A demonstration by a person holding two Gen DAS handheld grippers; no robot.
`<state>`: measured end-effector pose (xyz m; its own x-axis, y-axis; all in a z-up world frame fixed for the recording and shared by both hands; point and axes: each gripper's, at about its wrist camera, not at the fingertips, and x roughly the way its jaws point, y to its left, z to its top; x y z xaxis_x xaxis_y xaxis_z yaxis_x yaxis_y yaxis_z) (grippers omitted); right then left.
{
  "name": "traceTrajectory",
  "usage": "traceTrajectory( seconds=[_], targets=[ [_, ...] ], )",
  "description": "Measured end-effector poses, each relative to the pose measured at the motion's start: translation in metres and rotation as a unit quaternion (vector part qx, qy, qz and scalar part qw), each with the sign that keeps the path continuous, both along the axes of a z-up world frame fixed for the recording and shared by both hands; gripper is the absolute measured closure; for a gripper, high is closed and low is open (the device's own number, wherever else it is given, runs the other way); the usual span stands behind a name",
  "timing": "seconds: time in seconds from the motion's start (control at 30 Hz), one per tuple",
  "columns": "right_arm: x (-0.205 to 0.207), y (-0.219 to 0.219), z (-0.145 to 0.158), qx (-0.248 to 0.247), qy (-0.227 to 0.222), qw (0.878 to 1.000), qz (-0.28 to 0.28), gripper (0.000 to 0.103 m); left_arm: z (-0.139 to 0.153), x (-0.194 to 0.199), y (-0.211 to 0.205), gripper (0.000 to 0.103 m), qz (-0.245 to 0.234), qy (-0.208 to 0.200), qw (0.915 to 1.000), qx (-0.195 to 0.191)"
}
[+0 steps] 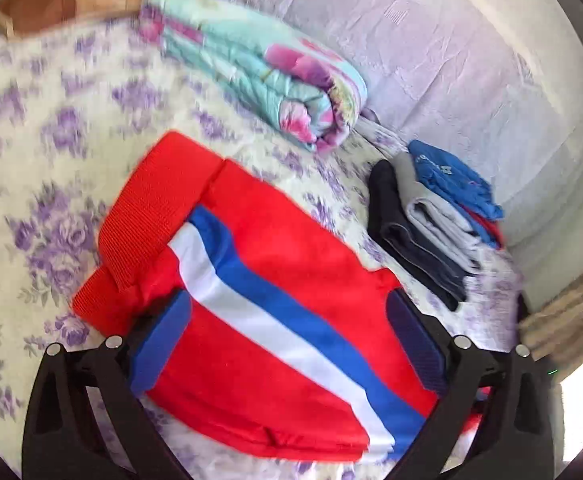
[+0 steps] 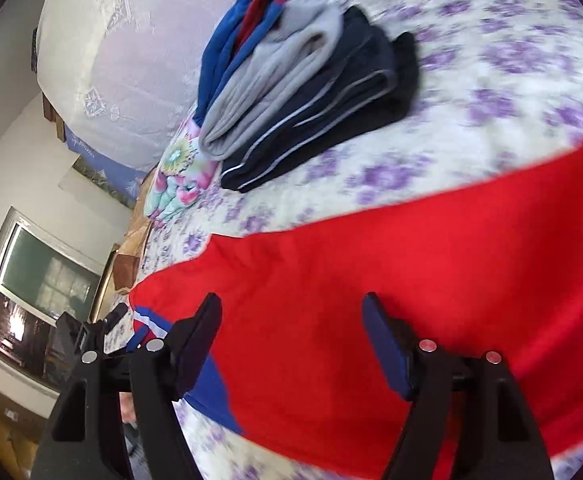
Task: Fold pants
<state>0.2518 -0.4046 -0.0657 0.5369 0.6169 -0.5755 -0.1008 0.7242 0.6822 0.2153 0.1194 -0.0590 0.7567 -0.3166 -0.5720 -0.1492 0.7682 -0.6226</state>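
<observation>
The red pants (image 1: 283,288) with a white and blue side stripe lie folded on the floral bedspread (image 1: 51,152), the ribbed waistband at the upper left. My left gripper (image 1: 287,316) is open, its blue-padded fingers (image 1: 163,344) straddling the folded pants just above them. In the right wrist view the red pants (image 2: 391,280) fill the lower frame. My right gripper (image 2: 291,312) is open over the red cloth, holding nothing. The other gripper's black body (image 2: 91,328) shows at the left edge of the pants.
A stack of folded clothes (image 1: 435,220), black, grey, blue and red, sits to the right, also in the right wrist view (image 2: 311,92). A rolled floral quilt (image 1: 259,64) lies behind the pants. A pale sofa back (image 1: 431,40) runs along the far side.
</observation>
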Motion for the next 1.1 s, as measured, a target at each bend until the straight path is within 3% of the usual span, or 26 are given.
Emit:
traceTrajectory(
  seconds=[0.03,0.1,0.17,0.23,0.27,0.33,0.43,0.5,0.57,0.67,0.73,0.8,0.87,0.97,1.0,1.07,1.1],
  targets=[
    [-0.006,-0.009,-0.004,0.007,0.000,1.000,-0.007,0.030,-0.001,-0.002,0.004,0.026,-0.003,0.000,1.0000,-0.004],
    [-0.017,-0.017,-0.010,0.029,-0.012,0.999,-0.017,0.030,0.001,-0.011,0.007,0.036,0.008,0.004,0.9999,0.012],
    [-0.033,-0.029,-0.001,0.047,-0.032,0.998,-0.036,0.030,0.006,-0.025,0.006,0.030,0.029,0.001,0.9995,0.016],
    [-0.050,-0.039,0.013,0.079,-0.077,0.993,-0.050,0.029,0.014,-0.036,-0.001,0.014,0.052,-0.008,0.9984,0.021],
    [-0.061,-0.050,0.018,0.091,-0.094,0.989,-0.064,0.028,0.020,-0.041,-0.009,0.014,0.051,-0.016,0.9981,0.029],
    [-0.085,-0.073,0.021,0.108,-0.105,0.982,-0.117,0.027,0.028,-0.040,-0.032,0.013,0.017,-0.025,0.9981,0.053],
    [-0.120,-0.106,0.004,0.143,-0.083,0.965,-0.205,0.026,0.036,-0.030,-0.092,0.013,-0.063,-0.028,0.9928,0.098],
    [-0.144,-0.127,-0.013,0.175,-0.062,0.946,-0.265,0.024,0.037,-0.020,-0.141,0.013,-0.124,-0.028,0.9832,0.131],
    [-0.147,-0.139,-0.029,0.205,-0.037,0.935,-0.286,0.026,0.034,-0.012,-0.188,0.013,-0.175,-0.023,0.9701,0.167],
    [-0.137,-0.146,-0.033,0.216,0.006,0.926,-0.309,0.024,0.024,-0.011,-0.237,0.011,-0.227,-0.034,0.9501,0.211],
    [-0.122,-0.148,-0.029,0.206,0.020,0.927,-0.312,0.018,0.016,-0.014,-0.250,0.008,-0.229,-0.044,0.9430,0.238],
    [-0.102,-0.147,-0.034,0.193,0.045,0.926,-0.322,0.018,0.003,-0.010,-0.248,0.008,-0.221,-0.034,0.9432,0.246],
    [-0.086,-0.147,-0.039,0.184,0.058,0.920,-0.341,0.018,-0.014,-0.003,-0.235,0.008,-0.221,-0.001,0.9506,0.218],
    [-0.078,-0.139,-0.037,0.179,0.013,0.916,-0.360,0.021,-0.021,0.006,-0.213,0.008,-0.211,0.008,0.9648,0.157],
    [-0.076,-0.136,-0.038,0.170,0.000,0.916,-0.363,0.027,-0.020,0.005,-0.209,0.008,-0.202,0.006,0.9673,0.154],
    [-0.075,-0.129,-0.041,0.123,-0.024,0.925,-0.360,0.064,-0.019,0.005,-0.204,0.008,-0.179,0.006,0.9715,0.155],
    [-0.075,-0.127,-0.045,0.102,-0.031,0.928,-0.356,0.069,-0.016,0.005,-0.202,0.008,-0.165,0.006,0.9742,0.153]
  ],
)
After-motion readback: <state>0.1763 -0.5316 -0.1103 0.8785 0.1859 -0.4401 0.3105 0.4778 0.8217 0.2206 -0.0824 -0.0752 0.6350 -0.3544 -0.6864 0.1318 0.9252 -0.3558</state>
